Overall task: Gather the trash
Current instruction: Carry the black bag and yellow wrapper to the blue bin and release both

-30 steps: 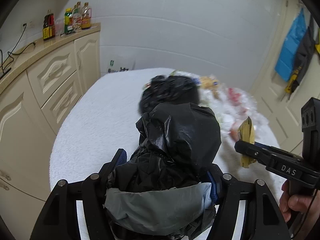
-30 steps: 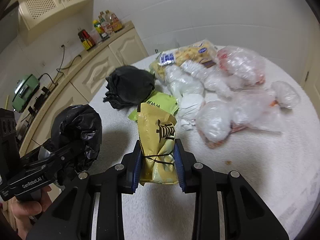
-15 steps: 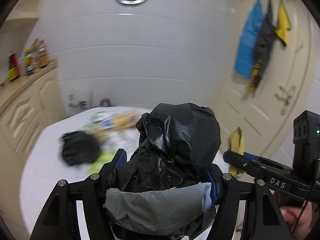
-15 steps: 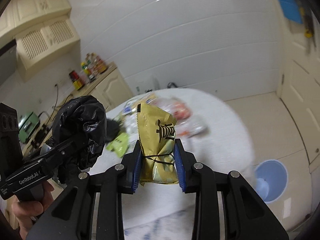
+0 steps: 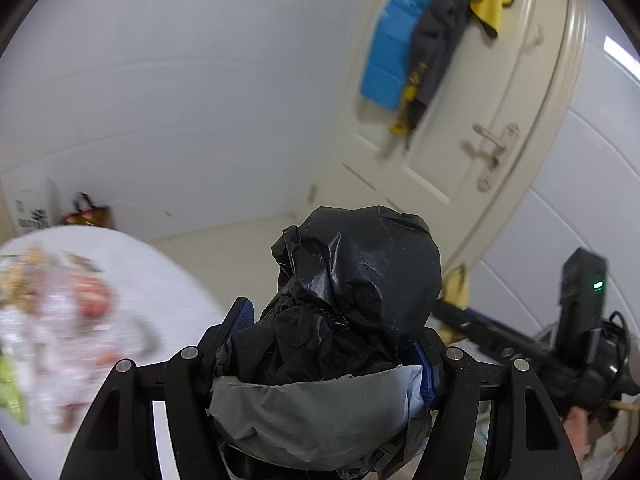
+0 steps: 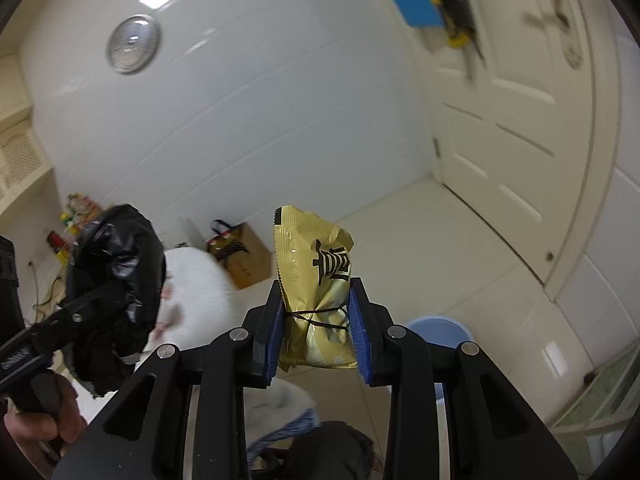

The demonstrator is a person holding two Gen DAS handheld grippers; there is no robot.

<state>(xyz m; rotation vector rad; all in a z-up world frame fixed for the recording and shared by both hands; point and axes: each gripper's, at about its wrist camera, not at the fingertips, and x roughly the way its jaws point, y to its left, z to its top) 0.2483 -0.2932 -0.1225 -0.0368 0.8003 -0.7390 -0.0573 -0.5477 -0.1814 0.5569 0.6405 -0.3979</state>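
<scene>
The left gripper (image 5: 334, 344) was clamped on a black bag (image 5: 352, 280), a crumpled, knotted bundle that bulged up from between its blue pads, with a grey plastic flap hanging over the front of the jaws. Off to its left and below lay the white table (image 5: 168, 276), blurred, with clear bags and scraps of trash (image 5: 60, 312) scattered on it. Ahead of it and to the right stood a cream door (image 5: 472, 152) with blue, dark and yellow cloths (image 5: 424, 40) hung on it.

The right gripper (image 6: 316, 328) was closed on a gold snack packet (image 6: 316, 280), tied round its middle with a dark band, the printed top standing up above the pads. Just below and to the right of that gripper, on the tiled floor, a pale blue bin (image 6: 440, 330) showed, mostly hidden by the jaws. To its left the other gripper held the black bag up at about the same height, with a hand (image 6: 36, 436) on the handle beneath. A brown carton (image 6: 244, 256) stood beyond the table by the wall.
</scene>
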